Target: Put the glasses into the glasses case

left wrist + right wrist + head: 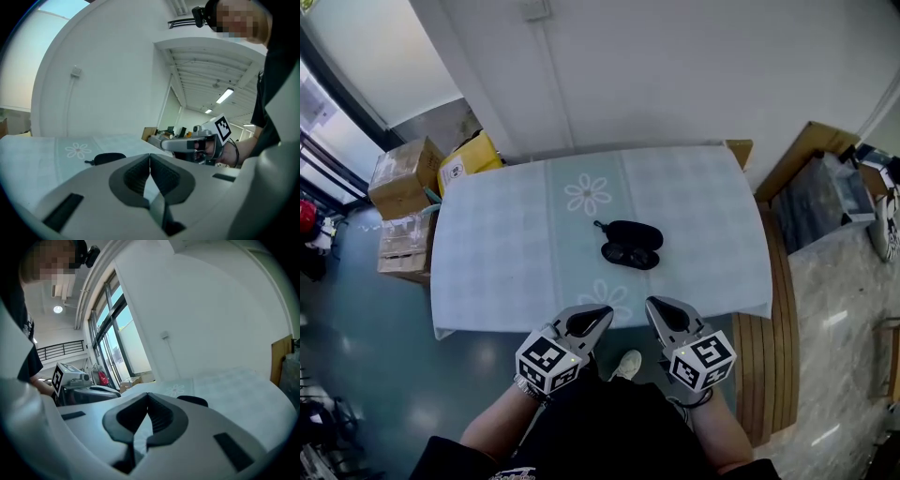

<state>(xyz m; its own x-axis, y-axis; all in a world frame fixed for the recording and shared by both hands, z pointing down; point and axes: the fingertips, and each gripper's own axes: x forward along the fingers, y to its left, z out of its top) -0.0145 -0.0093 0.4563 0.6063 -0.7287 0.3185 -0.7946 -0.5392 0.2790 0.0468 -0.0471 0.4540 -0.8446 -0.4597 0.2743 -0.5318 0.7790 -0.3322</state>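
A black glasses case [636, 232] lies near the middle of the table [506, 253], which has a pale green flowered cloth. Dark glasses [630, 255] lie just in front of the case, touching it. My left gripper [602, 312] and right gripper [653, 305] hover side by side at the table's near edge, short of the glasses. Both are shut with nothing between the jaws. In the left gripper view the jaws [150, 157] meet, the case [110, 158] lies beyond them, and the right gripper [187, 143] is alongside. The right gripper view shows closed jaws [148, 397] and the case [192, 400].
Cardboard boxes [403, 173] and a yellow box [469, 157] stand on the floor left of the table. A slatted wooden bench [773, 356] runs along the right side, with a wooden board [811, 145] and clutter beyond. A white wall is close behind the table.
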